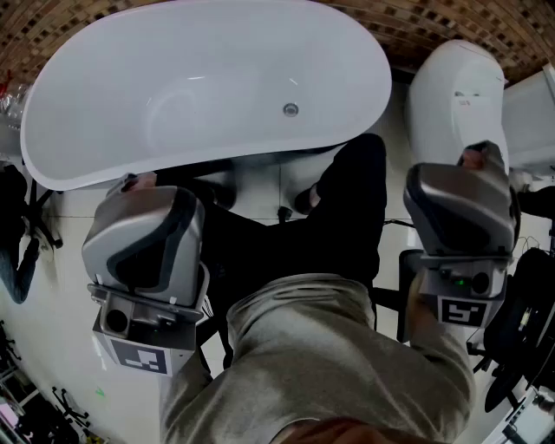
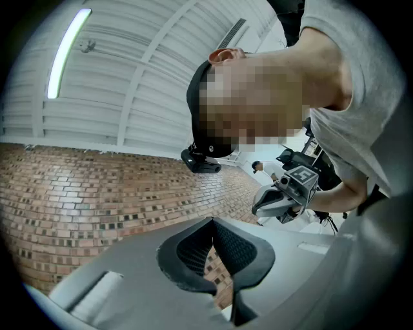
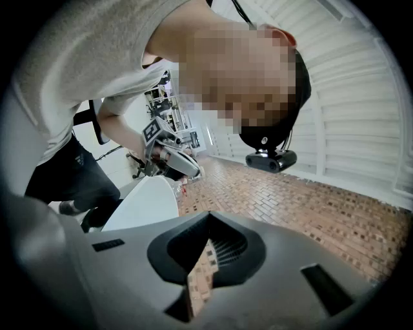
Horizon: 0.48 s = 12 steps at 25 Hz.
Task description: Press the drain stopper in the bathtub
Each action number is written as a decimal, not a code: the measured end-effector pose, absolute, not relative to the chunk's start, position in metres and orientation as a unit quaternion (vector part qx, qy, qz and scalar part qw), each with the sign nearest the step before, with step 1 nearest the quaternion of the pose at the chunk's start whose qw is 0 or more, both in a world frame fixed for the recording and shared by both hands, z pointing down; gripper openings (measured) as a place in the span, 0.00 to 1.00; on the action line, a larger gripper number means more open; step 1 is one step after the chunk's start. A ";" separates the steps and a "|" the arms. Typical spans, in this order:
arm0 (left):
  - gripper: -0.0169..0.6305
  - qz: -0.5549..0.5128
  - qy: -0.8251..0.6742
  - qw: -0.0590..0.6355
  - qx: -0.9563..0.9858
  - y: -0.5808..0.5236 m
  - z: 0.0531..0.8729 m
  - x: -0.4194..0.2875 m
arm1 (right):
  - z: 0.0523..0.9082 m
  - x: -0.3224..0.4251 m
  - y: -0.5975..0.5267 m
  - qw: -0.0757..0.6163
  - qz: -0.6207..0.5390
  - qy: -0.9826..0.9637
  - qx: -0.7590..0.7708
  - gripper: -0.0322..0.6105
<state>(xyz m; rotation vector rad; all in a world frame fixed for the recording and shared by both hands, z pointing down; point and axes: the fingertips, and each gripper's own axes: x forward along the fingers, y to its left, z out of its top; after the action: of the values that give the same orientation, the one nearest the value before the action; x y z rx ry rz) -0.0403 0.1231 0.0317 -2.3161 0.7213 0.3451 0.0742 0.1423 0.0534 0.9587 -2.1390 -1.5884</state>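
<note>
The white oval bathtub (image 1: 104,130) fills the top of the head view, and its small round metal drain stopper (image 1: 290,109) sits in the basin floor right of centre. Both grippers are held close to the person's body, well short of the tub and tilted upward. My left gripper (image 1: 146,250) (image 2: 213,258) is shut with nothing between its black pads. My right gripper (image 1: 460,217) (image 3: 205,258) is also shut and holds nothing. Each gripper view looks up at the person, the ceiling and the other gripper, not at the stopper.
A white toilet (image 1: 455,95) stands right of the tub. A brick wall (image 1: 434,22) runs behind both. The person's dark trouser legs (image 1: 347,208) stand against the tub's near rim. Dark stands and cables (image 1: 520,329) crowd the right edge, and more gear lies at the left edge (image 1: 17,243).
</note>
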 end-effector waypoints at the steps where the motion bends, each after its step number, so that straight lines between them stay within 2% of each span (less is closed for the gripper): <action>1: 0.03 0.131 0.279 0.336 -0.890 0.118 0.035 -0.040 | 0.060 0.075 0.136 0.162 -0.548 -0.750 0.333 0.05; 12: 0.03 0.075 0.308 0.276 -0.907 0.038 0.096 -0.045 | 0.154 0.087 0.052 0.273 -0.448 -0.789 0.319 0.05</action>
<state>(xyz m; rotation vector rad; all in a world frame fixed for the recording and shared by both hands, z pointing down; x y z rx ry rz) -0.0448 0.0378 0.0963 -2.4377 0.8273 0.2018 0.0866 0.0523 0.1543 0.8588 -2.1239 -1.2040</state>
